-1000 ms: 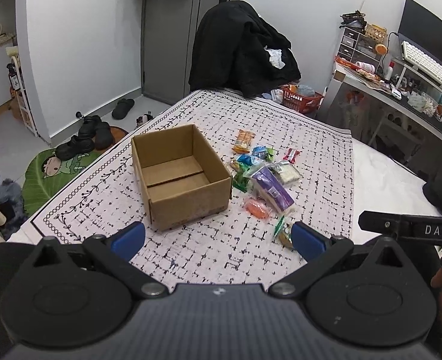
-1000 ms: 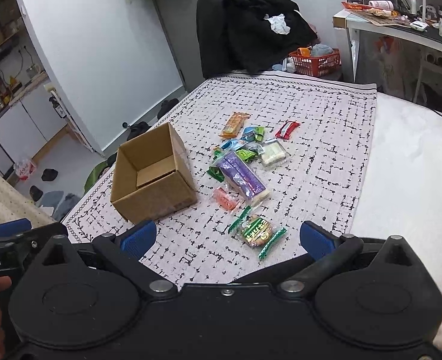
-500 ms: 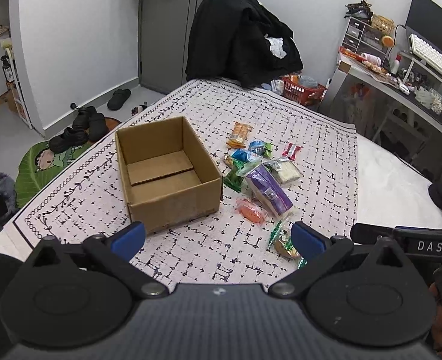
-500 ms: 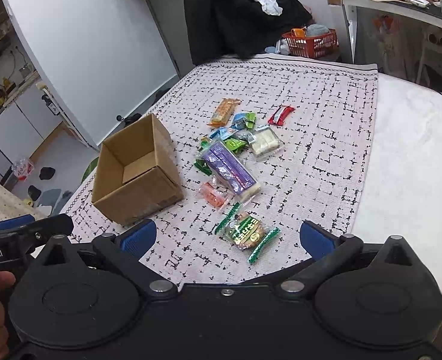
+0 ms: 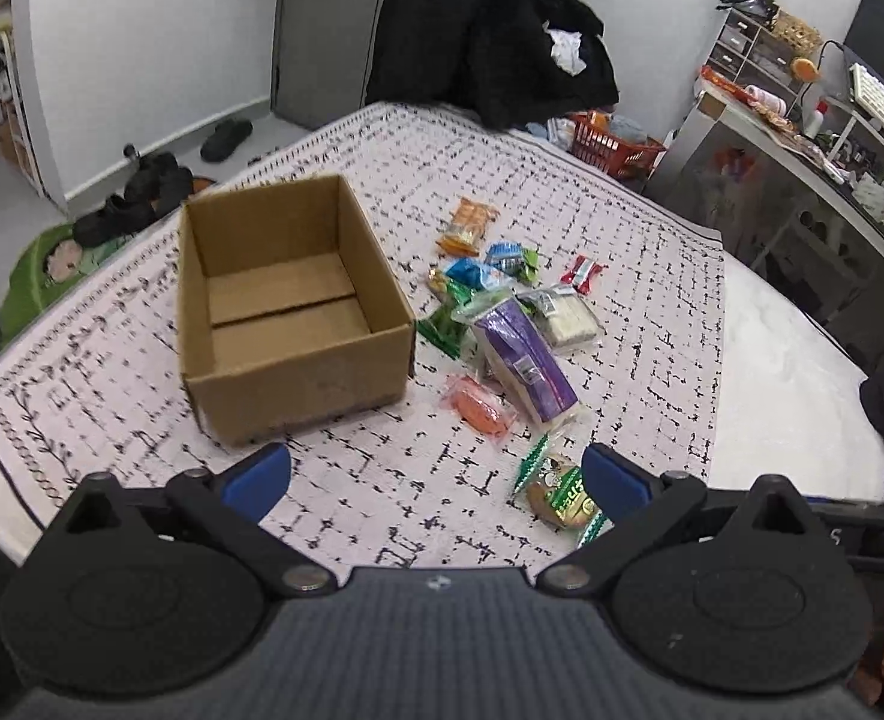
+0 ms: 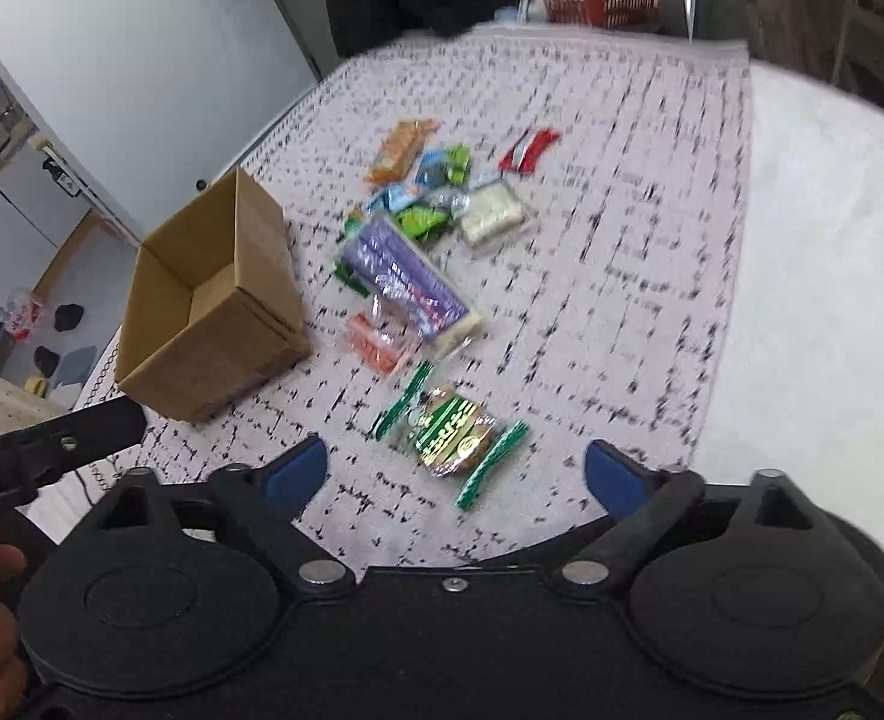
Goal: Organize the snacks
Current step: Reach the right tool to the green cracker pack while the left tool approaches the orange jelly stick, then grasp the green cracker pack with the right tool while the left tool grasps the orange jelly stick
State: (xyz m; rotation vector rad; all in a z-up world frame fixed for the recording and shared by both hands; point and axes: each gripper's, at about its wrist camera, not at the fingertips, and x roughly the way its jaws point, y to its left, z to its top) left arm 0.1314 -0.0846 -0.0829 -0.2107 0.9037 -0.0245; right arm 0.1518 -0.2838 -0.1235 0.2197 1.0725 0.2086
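An open, empty cardboard box stands on a patterned cloth. To its right lies a heap of snacks: a purple pack, an orange pack, a green round cookie pack, a white pack, a red bar and others. My left gripper is open, hovering in front of the box. My right gripper is open, just above the green cookie pack.
The cloth lies on a white bed. A chair with black coats and a red basket stand behind it. A cluttered desk is at the right. Shoes lie on the floor at the left.
Both grippers have moved forward and down toward the cloth. The box and snacks look larger. The right gripper has closed in on the green cookie pack.
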